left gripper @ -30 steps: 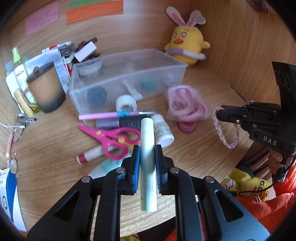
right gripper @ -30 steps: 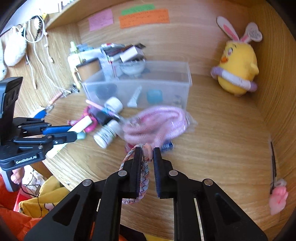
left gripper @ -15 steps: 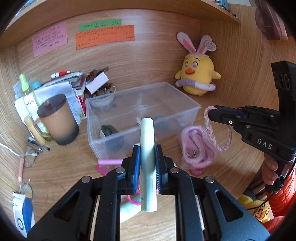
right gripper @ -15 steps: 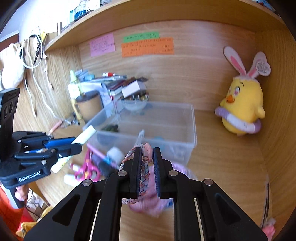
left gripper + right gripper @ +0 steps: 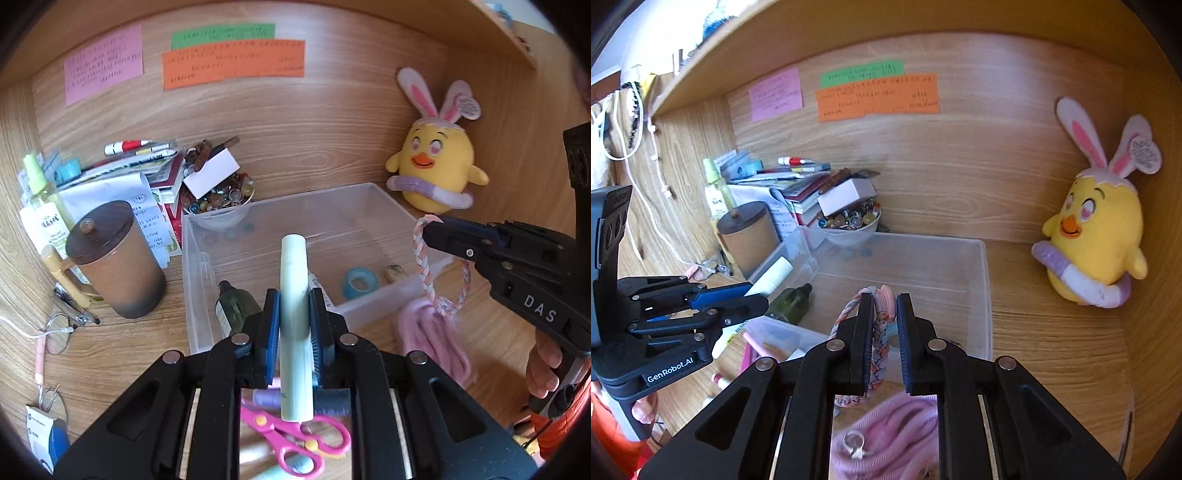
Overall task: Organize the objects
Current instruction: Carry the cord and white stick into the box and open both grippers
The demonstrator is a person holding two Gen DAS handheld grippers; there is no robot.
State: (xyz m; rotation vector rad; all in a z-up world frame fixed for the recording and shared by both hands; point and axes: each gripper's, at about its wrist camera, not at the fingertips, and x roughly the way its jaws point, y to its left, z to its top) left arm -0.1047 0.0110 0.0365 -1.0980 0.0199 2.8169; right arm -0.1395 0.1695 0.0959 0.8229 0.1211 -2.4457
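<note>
Left claw [image 5: 293, 325] grips a pale green tube [image 5: 294, 295]; right claw [image 5: 884, 332] clamps a braided loop [image 5: 877, 339], both above the clear bin [image 5: 982, 295]. Next likely calls for lowering and releasing them inside.

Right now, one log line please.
left gripper: shut on pale tube | right gripper: shut on braided loop | clear bin: below

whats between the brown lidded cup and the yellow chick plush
In the left wrist view, the clear plastic bin and the bowl of beads lie between the cup and plush.
</note>
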